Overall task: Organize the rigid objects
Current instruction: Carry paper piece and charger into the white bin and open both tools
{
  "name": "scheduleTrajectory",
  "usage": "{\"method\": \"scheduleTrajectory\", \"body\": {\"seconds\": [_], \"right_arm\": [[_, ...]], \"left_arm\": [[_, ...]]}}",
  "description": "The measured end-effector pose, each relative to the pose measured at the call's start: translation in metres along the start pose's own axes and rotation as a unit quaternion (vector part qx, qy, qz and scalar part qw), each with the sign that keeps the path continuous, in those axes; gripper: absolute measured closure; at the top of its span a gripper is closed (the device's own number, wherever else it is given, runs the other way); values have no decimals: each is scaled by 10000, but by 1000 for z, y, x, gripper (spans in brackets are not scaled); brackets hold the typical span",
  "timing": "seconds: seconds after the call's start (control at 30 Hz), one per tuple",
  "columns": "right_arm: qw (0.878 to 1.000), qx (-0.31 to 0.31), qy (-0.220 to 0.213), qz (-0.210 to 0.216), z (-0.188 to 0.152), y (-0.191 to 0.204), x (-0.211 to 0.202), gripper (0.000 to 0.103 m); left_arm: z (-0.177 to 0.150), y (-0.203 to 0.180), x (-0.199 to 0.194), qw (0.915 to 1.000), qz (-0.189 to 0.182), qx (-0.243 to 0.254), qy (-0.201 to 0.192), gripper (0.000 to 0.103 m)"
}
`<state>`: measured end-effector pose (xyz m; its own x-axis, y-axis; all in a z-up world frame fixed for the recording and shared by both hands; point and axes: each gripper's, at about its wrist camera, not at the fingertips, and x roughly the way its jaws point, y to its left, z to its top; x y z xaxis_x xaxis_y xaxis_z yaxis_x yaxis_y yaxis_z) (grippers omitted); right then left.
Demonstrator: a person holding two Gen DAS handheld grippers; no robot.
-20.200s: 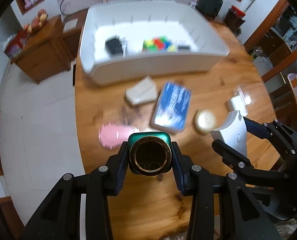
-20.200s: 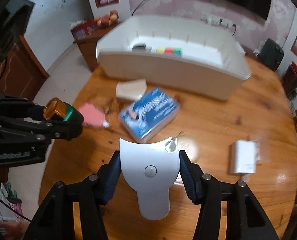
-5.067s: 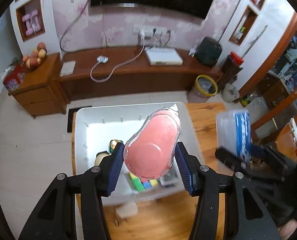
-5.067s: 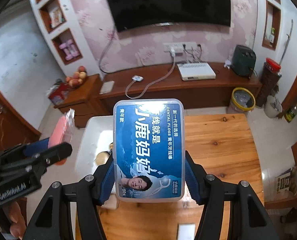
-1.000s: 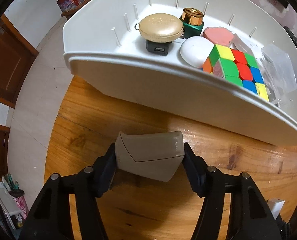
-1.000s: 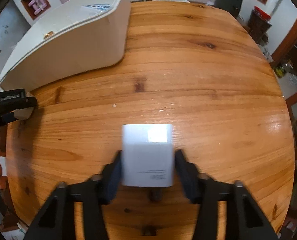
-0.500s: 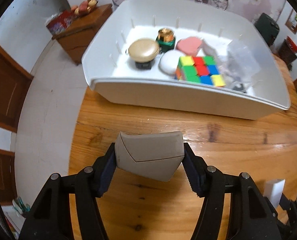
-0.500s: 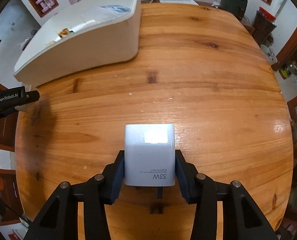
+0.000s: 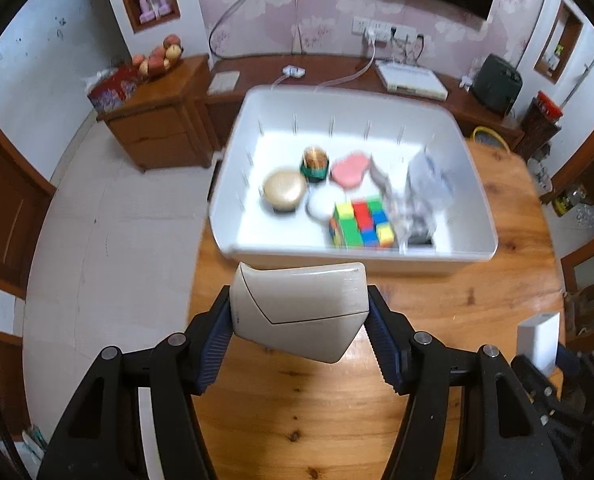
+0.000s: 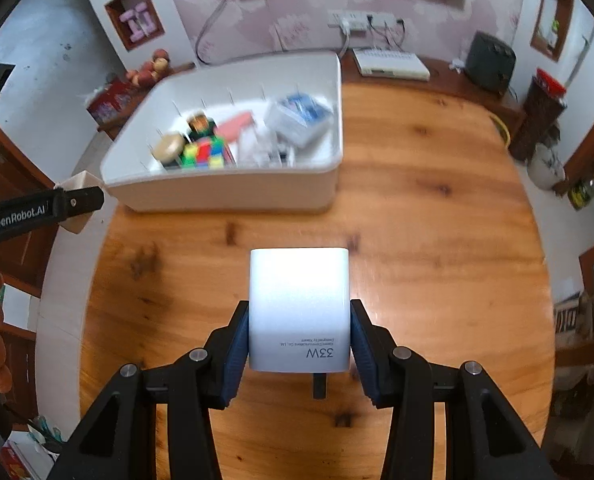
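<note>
I see a round wooden table [image 10: 437, 240]; the only thing resting on it is the white bin [image 10: 233, 192], at its far left edge.

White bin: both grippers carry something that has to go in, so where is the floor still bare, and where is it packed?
In the white bin, bare floor lies along the left wall, beside the gold compact, and along the back wall behind the gold-capped jar and pink case. The front middle and right are crowded: colour cube, clear box.

Bin [image 9: 473, 216] on table [image 9: 477, 304]; cube [image 9: 363, 224], tin [image 9: 285, 191] inside.
</note>
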<state>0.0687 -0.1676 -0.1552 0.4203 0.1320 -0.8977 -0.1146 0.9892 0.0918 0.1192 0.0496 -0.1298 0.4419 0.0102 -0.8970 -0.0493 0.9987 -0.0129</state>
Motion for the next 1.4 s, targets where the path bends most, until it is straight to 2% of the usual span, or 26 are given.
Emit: {"method": "scheduleTrajectory", "body": {"seconds": [0.2, 0.37, 0.53, 0.7, 0.83, 1.07, 1.17, 1.4], "right_arm": [[9982, -121, -584, 43, 65, 9, -44, 56], [9947, -26, -1010, 175, 129, 21, -72, 56], [9913, 18, -1306, 152, 190, 48, -75, 56], [9911, 97, -1321, 98, 233, 72, -41, 56], [9960, 86, -882, -78, 240, 80, 15, 56], [9990, 74, 92, -437, 211, 80, 112, 56], [9975, 38, 451, -541, 197, 80, 142, 56], [9955, -56, 754, -573, 185, 85, 167, 56]], "left_arm": [[59, 23, -37, 9985, -69, 70, -532, 37], [102, 30, -45, 9967, -81, 214, -776, 37], [140, 34, -28, 9952, 77, 385, -899, 37], [171, 40, 18, 9965, 192, 416, -702, 37], [180, 42, 70, 9983, 218, 428, -315, 37], [169, 35, 156, 9982, 153, 442, 369, 37], [162, 27, 177, 9971, 161, 523, 528, 37], [155, 18, 200, 9946, 227, 713, 722, 37]]}}
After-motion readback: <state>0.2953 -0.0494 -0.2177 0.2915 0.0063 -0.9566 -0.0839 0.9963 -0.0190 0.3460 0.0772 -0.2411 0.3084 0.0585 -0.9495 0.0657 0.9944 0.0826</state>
